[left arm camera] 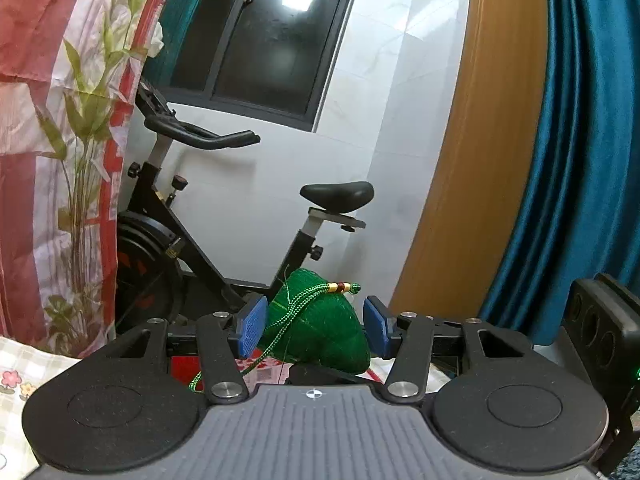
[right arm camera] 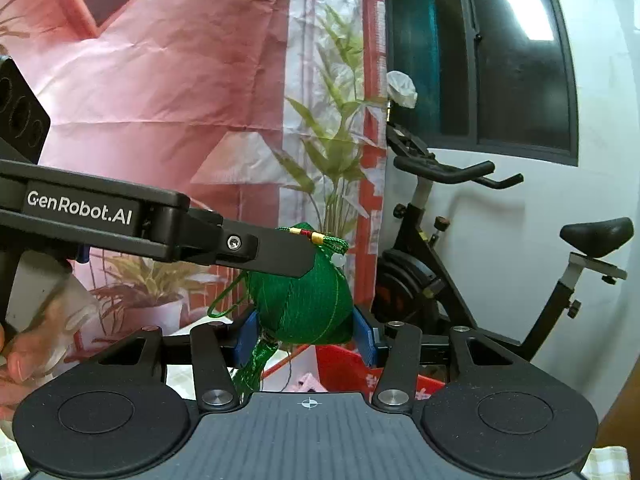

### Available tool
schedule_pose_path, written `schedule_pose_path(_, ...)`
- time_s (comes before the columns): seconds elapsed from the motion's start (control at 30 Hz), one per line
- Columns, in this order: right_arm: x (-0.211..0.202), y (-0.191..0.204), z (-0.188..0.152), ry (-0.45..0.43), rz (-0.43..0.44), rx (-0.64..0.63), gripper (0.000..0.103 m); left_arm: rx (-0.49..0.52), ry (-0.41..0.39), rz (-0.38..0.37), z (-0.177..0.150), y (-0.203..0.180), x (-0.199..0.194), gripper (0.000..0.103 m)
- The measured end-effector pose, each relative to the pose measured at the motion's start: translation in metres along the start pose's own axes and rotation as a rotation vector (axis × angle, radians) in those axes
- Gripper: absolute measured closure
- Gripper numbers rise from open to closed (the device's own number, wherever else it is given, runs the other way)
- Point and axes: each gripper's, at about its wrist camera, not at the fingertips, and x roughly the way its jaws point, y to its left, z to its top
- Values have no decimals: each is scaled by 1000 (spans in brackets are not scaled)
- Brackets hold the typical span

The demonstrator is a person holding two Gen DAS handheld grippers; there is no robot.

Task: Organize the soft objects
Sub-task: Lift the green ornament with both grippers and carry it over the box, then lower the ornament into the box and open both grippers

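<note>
A green woven soft pouch (left arm camera: 320, 324) with a green cord and red and gold beads (left arm camera: 340, 288) hangs in the air between both grippers. My left gripper (left arm camera: 316, 326) has its blue pads at the pouch's two sides, the right pad slightly apart from it. My right gripper (right arm camera: 306, 330) has its blue pads pressed on the same pouch (right arm camera: 304, 308) from both sides. The left gripper's black finger (right arm camera: 264, 250) crosses the right wrist view over the pouch's top. A green tassel (right arm camera: 256, 364) hangs below.
An exercise bike (left arm camera: 192, 240) stands by the white wall ahead. A red and white printed curtain (right arm camera: 160, 80) hangs on the left, a teal curtain (left arm camera: 580, 160) and wooden frame (left arm camera: 472, 160) on the right. A red box (right arm camera: 344, 372) and checked cloth (left arm camera: 16, 380) lie below.
</note>
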Motion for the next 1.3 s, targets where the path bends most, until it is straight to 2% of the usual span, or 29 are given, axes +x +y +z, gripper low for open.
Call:
schedule_pose_path(0.13, 15, -4, -13, 38, -8, 25, 57, 4, 32, 14, -12, 5, 11, 48)
schedule_pose_path(0.3, 34, -8, -44, 127, -41, 55, 57, -59, 113, 15, -39, 23, 37, 48)
schedule_pose_path(0.57, 48, -27, -92, 272, -139, 166, 56, -75, 224, 44, -69, 34, 65, 45)
schedule_pose_path(0.73, 44, -38, -110, 322, -223, 193, 55, -70, 246, 114, -72, 43, 61, 26)
schedule_pose_path(0.8, 40, -42, -114, 325, -241, 209, 50, -54, 245, 144, -71, 43, 56, 18)
schedule_pose_path(0.93, 31, -44, -114, 317, -267, 219, 30, -12, 232, 211, -67, 39, 44, 2)
schedule_pose_path(1.07, 18, -44, -111, 291, -276, 230, 4, -1, 228, 247, -65, 38, 35, 0)
schedule_pose_path(1.1, 15, -43, -110, 281, -277, 232, 1, -3, 233, 255, -64, 39, 33, 0)
schedule_pose_path(1.3, -3, -44, -101, 237, -300, 254, 0, 20, 208, 325, -62, 34, 17, 0)
